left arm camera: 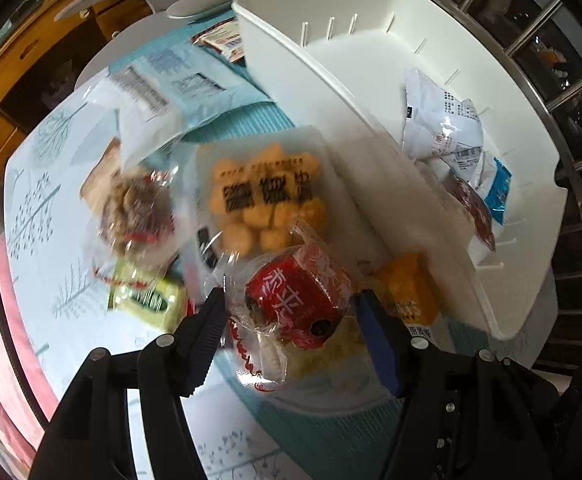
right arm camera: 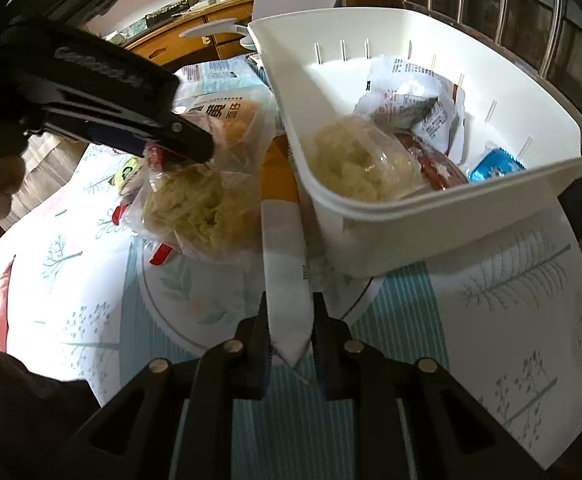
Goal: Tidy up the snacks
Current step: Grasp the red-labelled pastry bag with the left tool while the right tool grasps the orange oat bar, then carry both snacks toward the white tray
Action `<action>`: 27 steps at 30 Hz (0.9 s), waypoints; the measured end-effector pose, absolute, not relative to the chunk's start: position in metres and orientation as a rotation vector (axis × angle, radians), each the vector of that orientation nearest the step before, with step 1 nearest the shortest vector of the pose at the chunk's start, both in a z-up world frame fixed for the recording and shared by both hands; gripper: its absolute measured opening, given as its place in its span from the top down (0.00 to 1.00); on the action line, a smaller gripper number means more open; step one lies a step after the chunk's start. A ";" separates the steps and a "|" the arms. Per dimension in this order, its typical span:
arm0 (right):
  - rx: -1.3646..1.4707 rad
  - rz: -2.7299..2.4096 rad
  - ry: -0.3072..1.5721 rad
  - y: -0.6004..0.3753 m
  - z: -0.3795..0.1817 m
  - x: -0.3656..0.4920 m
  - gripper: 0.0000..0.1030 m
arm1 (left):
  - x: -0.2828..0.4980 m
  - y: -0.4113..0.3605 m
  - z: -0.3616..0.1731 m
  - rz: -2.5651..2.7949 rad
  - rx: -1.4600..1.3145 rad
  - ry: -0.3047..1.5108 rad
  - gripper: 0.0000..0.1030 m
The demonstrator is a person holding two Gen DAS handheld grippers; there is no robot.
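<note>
My left gripper point(left arm camera: 291, 312) is shut on a clear bag with a red label point(left arm camera: 295, 304), held above the pile of snacks on the table. From the right wrist view the left gripper point(right arm camera: 195, 148) holds that bag of pale floss bread point(right arm camera: 199, 208) left of the white basket point(right arm camera: 431, 216). My right gripper point(right arm camera: 289, 344) is shut on a flat orange and white packet point(right arm camera: 285, 264) that points toward the basket. The basket point(left arm camera: 371, 92) holds a white packet point(right arm camera: 411, 96), a floss bread bag point(right arm camera: 359, 160), a red packet point(right arm camera: 439, 164) and a blue packet point(right arm camera: 495, 164).
Loose snacks lie on the table left of the basket: a yellow puff bag point(left arm camera: 267, 196), a brown bread bag point(left arm camera: 139, 208), a green and yellow packet point(left arm camera: 147, 300), pale blue packets point(left arm camera: 179, 76). A metal railing point(left arm camera: 563, 92) stands behind the basket. The tablecloth's edge point(right arm camera: 571, 360) is at right.
</note>
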State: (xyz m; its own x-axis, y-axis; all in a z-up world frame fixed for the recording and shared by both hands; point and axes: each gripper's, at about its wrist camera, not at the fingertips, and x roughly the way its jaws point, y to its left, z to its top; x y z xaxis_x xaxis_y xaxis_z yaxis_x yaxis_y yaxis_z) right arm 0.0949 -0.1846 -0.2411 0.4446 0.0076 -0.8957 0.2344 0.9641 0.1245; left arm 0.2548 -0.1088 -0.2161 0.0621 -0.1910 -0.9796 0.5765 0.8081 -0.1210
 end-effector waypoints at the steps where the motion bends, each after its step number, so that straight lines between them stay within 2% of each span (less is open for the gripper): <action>1: 0.248 -0.146 1.109 -0.183 -0.239 0.093 0.84 | 0.253 -0.105 -0.213 -0.599 0.335 1.392 0.38; 14: 0.239 -0.165 1.042 -0.135 -0.192 0.067 0.84 | 0.201 -0.024 -0.165 -0.637 0.273 1.379 0.37; 27: 0.124 -0.021 0.919 -0.099 -0.138 0.079 0.84 | 0.168 0.041 -0.118 -0.603 0.060 1.337 0.35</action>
